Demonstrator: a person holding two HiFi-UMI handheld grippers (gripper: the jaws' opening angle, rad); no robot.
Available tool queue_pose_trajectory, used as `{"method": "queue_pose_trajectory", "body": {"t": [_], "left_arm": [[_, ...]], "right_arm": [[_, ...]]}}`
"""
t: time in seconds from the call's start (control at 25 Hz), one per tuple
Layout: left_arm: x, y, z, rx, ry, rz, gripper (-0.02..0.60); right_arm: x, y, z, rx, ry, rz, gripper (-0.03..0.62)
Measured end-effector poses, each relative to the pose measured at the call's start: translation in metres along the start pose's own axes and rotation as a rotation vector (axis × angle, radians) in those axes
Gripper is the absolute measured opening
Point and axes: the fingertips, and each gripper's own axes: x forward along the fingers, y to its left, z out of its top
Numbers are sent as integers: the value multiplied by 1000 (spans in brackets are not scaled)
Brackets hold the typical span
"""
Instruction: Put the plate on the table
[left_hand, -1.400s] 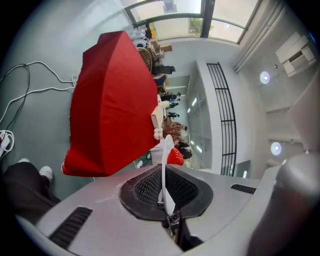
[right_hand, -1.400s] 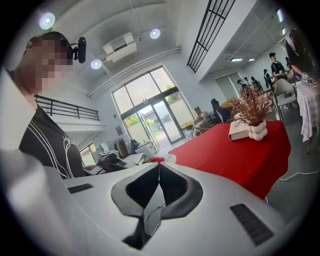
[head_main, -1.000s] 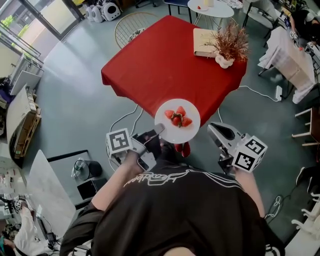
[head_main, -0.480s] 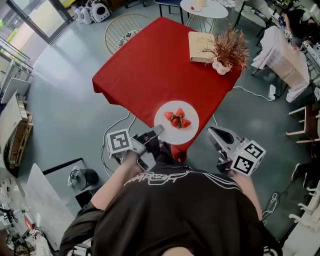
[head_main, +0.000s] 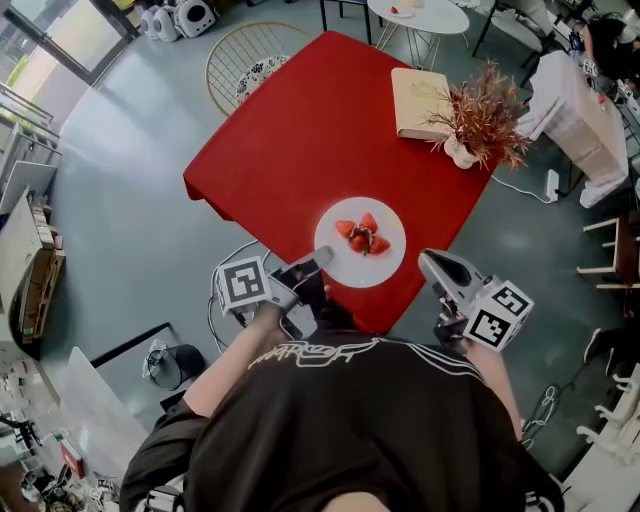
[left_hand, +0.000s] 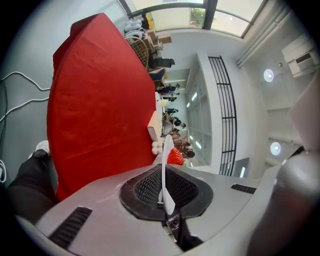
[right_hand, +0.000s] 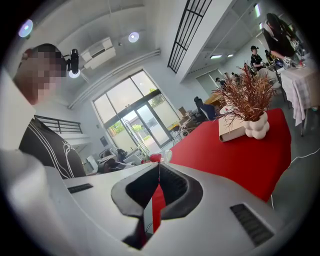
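A white plate (head_main: 341, 259) with several strawberries (head_main: 361, 234) is over the near corner of the red-clothed table (head_main: 300, 140). My left gripper (head_main: 316, 264) is shut on its near rim. In the left gripper view the plate (left_hand: 164, 172) shows edge-on, clamped between the pads, with a strawberry (left_hand: 175, 157) beyond. Whether the plate touches the cloth I cannot tell. My right gripper (head_main: 432, 264) hovers off the table's corner, right of the plate, shut and empty. The right gripper (right_hand: 158, 168) looks along the red table (right_hand: 235, 150).
A tan book (head_main: 420, 100) and a white vase of dried stems (head_main: 480, 115) sit at the table's far right. A wire chair (head_main: 245, 60) and a small round white table (head_main: 415, 15) stand behind. A cable (head_main: 235, 255) lies on the floor by the near corner.
The plate has moved forward from the table's corner edge to farther over the red cloth, still in the left gripper. The right gripper stays beside it.
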Motion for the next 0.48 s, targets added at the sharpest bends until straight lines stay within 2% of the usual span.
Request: {"method": "queue_pose_trajectory", "body": {"t": [0.24, 0.48], "left_arm": [[11, -12, 40, 19, -16, -33, 15], [22, -25, 59, 32, -25, -80, 15]], "right_arm": [[25, -16, 12, 17, 2, -4, 8], [36, -30, 17, 35, -1, -19, 8]]}}
